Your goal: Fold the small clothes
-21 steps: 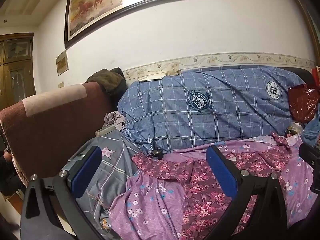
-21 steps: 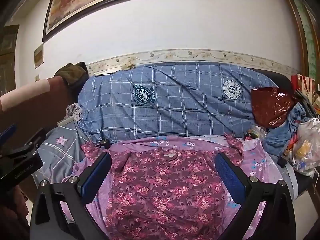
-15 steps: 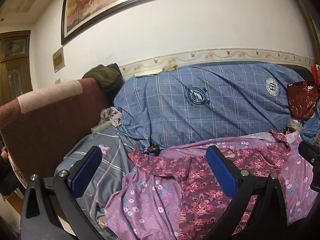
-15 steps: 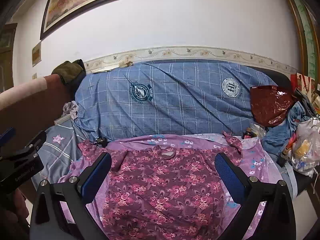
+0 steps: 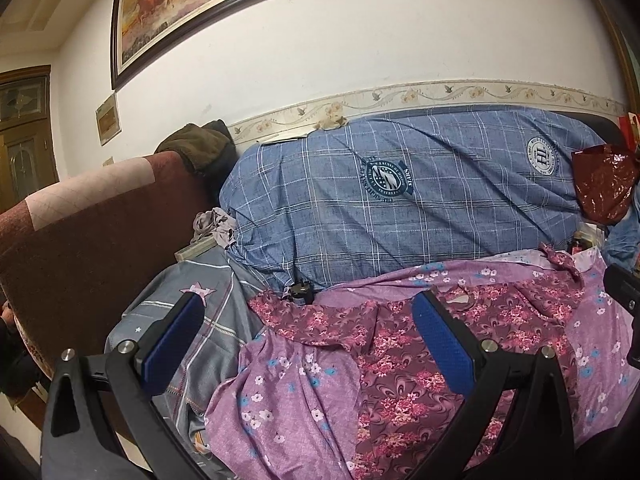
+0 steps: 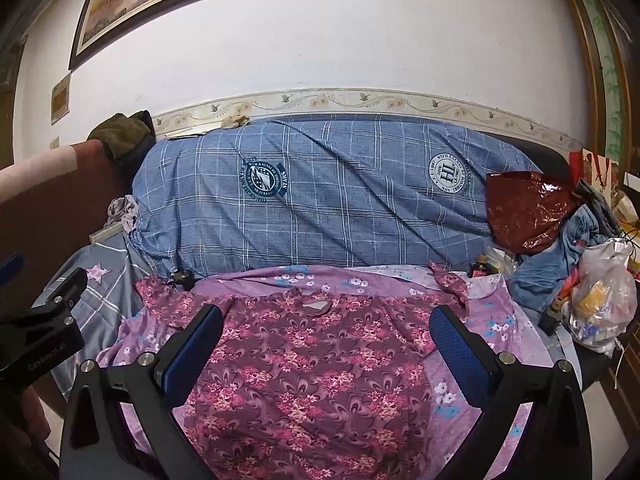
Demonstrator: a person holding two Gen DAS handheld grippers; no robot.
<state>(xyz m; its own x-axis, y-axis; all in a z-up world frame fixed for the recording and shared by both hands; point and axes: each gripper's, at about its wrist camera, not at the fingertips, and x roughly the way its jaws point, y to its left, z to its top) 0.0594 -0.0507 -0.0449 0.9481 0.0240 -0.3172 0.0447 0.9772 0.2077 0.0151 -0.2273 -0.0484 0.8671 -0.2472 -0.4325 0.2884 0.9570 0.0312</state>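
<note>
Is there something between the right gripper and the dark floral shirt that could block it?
Nothing visible does. The right gripper is open, and the dark floral shirt lies flat on the lilac flowered sheet directly below and ahead of its fingers, uncovered.

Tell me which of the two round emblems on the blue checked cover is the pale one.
The pale emblem is the one nearer the dark red bag; it reads "HL". The other emblem is dark teal, toward the brown armrest.

Painting (image 5: 224, 4) cropped at top.
</note>
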